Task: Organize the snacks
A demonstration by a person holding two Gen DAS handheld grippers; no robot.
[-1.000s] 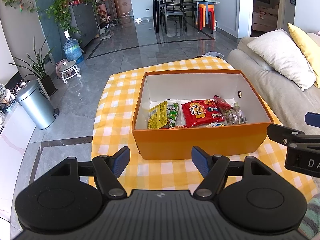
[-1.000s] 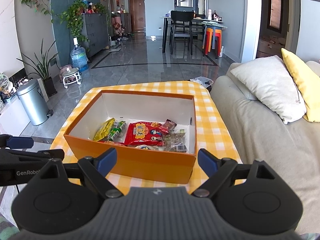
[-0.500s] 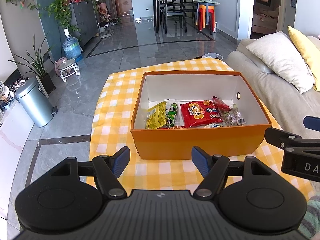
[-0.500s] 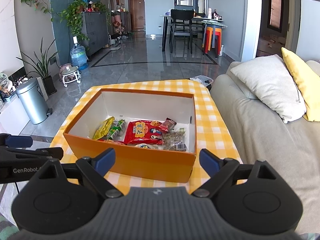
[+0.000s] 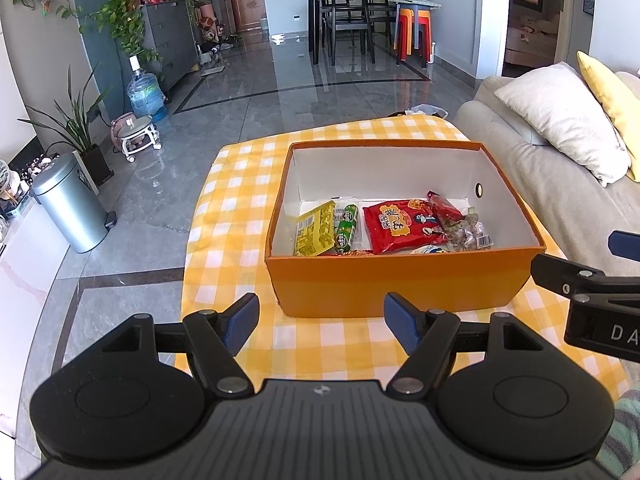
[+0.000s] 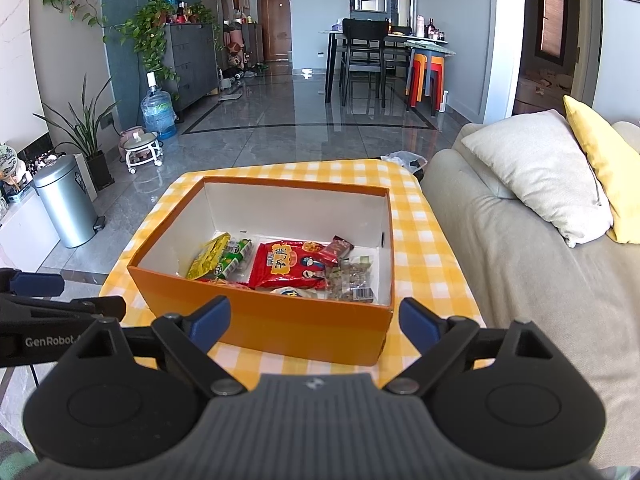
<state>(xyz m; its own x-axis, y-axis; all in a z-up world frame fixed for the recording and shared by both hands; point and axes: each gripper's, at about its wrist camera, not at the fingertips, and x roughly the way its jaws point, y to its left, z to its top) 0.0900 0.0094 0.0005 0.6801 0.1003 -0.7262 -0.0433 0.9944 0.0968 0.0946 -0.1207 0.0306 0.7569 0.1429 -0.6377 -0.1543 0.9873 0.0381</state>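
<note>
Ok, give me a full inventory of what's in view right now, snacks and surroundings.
box: 1, orange outside, white inside, open, on the tablecloth
red snack bag: 1, red, middle of the box floor
yellow packet: 1, yellow, left in box
green packet: 1, green, beside the yellow one
clear-wrapped snacks: count unclear, right in box
tablecloth: 1, yellow-white check
sofa: 1, beige, right
trash can: 1, silver, left
left gripper: open, empty
right gripper: open, empty
</note>
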